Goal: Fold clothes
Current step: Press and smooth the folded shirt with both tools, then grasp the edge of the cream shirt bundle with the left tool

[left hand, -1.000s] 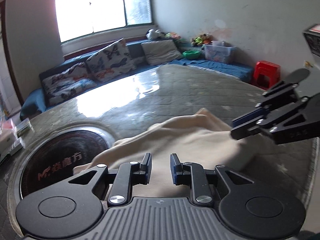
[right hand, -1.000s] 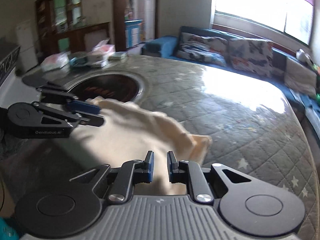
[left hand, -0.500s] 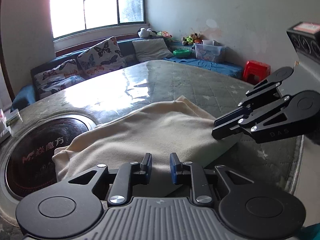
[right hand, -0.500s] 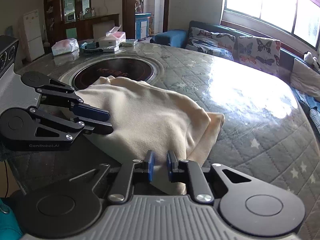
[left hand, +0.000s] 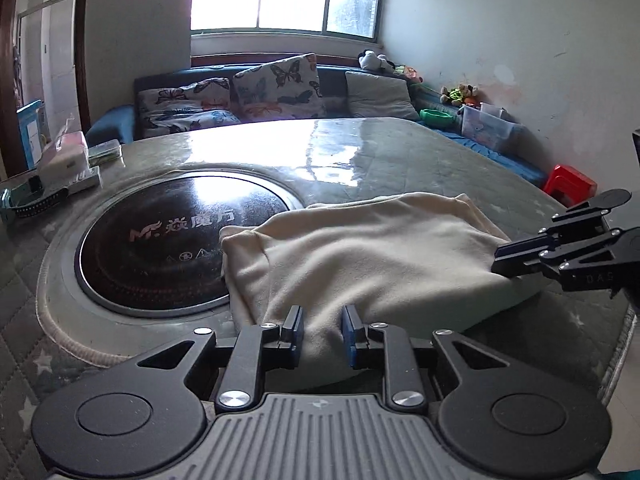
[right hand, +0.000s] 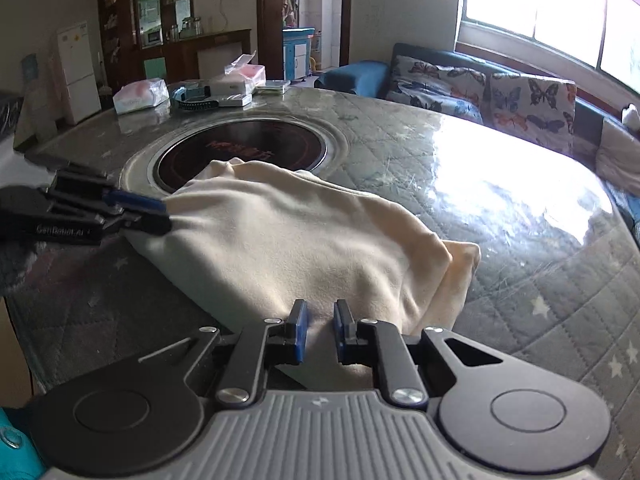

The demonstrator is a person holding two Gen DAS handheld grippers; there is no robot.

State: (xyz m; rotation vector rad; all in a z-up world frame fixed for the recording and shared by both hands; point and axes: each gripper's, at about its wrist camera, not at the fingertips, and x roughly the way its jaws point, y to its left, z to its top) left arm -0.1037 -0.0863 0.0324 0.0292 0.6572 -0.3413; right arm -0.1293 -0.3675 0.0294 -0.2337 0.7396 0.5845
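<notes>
Cream garment partly folded | my left gripper, right gripper pinching near edge | I judge folds remain

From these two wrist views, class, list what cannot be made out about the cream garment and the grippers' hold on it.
- Cream garment: its type; folds hide its shape in both views.
- Left gripper: cloth fills the gap; grip unclear.
- Right gripper: likewise, grip unclear.
- Garment's underside: hidden against the table.
</notes>
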